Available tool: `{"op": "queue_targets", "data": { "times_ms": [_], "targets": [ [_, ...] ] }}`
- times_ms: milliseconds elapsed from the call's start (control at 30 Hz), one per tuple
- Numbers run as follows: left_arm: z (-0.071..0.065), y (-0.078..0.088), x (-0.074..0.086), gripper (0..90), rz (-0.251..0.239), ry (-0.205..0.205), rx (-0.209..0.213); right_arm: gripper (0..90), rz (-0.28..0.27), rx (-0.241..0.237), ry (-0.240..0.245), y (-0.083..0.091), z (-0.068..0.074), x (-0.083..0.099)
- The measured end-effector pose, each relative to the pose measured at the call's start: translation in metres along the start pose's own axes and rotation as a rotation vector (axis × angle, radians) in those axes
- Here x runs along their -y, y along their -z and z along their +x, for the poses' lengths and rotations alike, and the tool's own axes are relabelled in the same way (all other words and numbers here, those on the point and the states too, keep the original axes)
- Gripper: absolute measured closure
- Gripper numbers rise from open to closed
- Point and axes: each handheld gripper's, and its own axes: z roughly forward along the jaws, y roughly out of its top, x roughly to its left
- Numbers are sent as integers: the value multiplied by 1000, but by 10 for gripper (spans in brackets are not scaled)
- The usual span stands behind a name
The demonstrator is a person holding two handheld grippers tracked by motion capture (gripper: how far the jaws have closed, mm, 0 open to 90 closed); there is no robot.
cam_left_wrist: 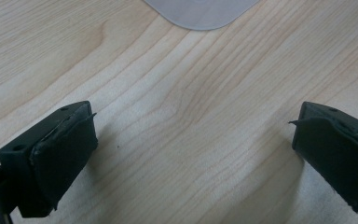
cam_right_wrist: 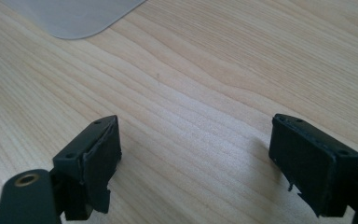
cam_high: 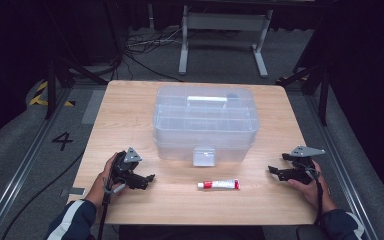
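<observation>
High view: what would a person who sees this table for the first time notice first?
First, the big clear plastic box with a closed lid at the middle of the light wooden table. In front of it lies a small white tube with red ends. The left gripper and the right gripper rest open at either side.

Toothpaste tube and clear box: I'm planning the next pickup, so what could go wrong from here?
The toothpaste tube lies flat on the table, so open jaws may skid it rather than grip it. The clear box looks closed, its latch facing the tube; it probably needs opening first. Left gripper and right gripper could crowd each other reaching inward.
</observation>
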Motion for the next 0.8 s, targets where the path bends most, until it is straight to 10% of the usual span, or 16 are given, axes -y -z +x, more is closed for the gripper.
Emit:
{"op": "queue_targets", "data": {
  "times_ms": [800],
  "targets": [
    [7, 1, 1, 1, 4, -93, 77, 224, 61, -11, 45, 10, -2, -9]
  ]
}}
